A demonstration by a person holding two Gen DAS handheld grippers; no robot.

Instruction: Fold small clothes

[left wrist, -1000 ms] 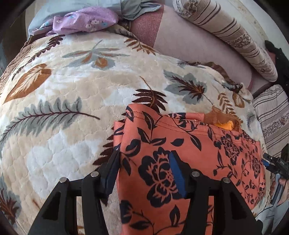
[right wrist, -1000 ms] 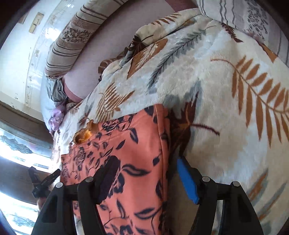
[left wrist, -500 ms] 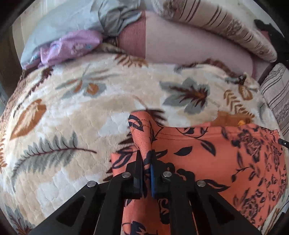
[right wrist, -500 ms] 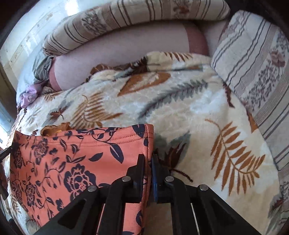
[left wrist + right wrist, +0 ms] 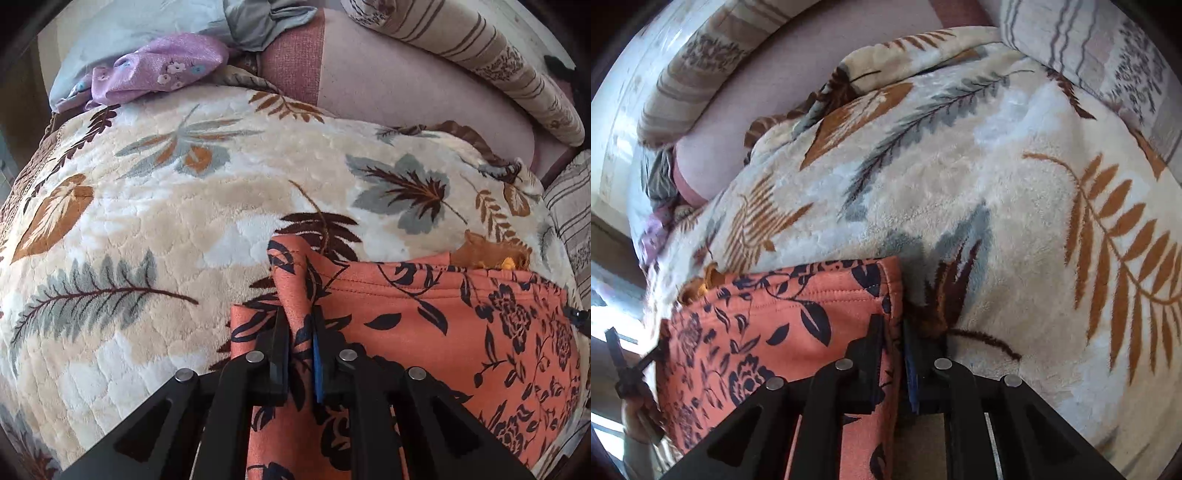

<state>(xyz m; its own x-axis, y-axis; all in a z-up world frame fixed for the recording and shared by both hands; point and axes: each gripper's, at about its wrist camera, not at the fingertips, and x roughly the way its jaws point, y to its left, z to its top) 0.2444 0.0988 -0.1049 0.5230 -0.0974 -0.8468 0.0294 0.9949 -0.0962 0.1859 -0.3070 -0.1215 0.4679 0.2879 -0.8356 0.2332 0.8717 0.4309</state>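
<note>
**Both tongs pinch the orange cloth at its two corners**

We see an orange cloth with dark flowers (image 5: 443, 332) lying on a soft leaf-print blanket (image 5: 147, 221) on the bed. The cloth is long from side to side, and its stitched hem (image 5: 388, 286) is the edge far from the tongs. That hem runs across from one pair of tongs to the other.

Our left tongs (image 5: 300, 332) are clamped on the left corner of the cloth. The corner is bunched up into a little ridge that sticks up and points away from us, just past the tips. The jaws have just let go a tiny bit, but the cloth sits between them and they press on it.

Our right tongs (image 5: 893, 332) are clamped on the right side edge of the cloth (image 5: 794, 332). These jaws have just opened a little too, with the edge of the cloth between them.

Past the tongs, beyond the blanket, lie a purple flowered cloth (image 5: 162, 70), a grey cloth (image 5: 266, 22) and a striped pillow (image 5: 498, 62). At the right edge of the cloth, a bit of brown and yellow cloth (image 5: 491, 254) peeks out from behind the hem.
</note>
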